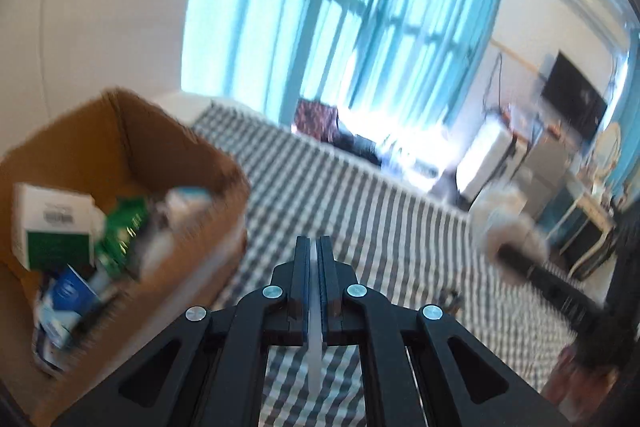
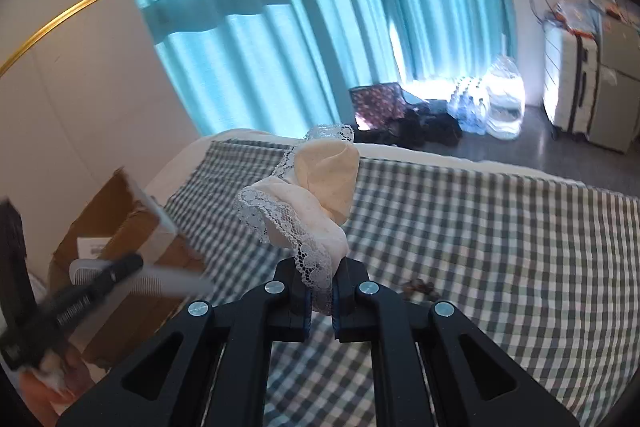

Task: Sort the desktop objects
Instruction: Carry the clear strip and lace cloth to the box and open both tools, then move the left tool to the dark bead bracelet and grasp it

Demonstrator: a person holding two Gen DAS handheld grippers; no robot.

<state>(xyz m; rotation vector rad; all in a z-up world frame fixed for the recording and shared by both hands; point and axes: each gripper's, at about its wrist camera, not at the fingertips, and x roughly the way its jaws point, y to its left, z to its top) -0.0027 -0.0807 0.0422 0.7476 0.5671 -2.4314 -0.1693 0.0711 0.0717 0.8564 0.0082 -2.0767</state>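
My left gripper (image 1: 313, 247) is shut on a thin white comb (image 1: 315, 347), seen edge-on between the pads. The right wrist view shows that gripper (image 2: 128, 265) blurred at the left, with the comb (image 2: 160, 283) sticking out sideways above the open cardboard box (image 2: 132, 227). My right gripper (image 2: 320, 291) is shut on a cream cloth with white lace trim (image 2: 324, 183), which bunches up above the fingertips. In the left wrist view the right gripper (image 1: 516, 259) and its cloth (image 1: 508, 227) are a blur at the right. Both are held above the chequered tablecloth (image 2: 480, 227).
The cardboard box (image 1: 132, 131) at the left holds several small boxes and packets. A small dark object (image 2: 418, 285) lies on the chequered cloth. Beyond the far edge are bags (image 2: 400, 123) on the floor, a pale suitcase (image 2: 568, 79) and blue curtains.
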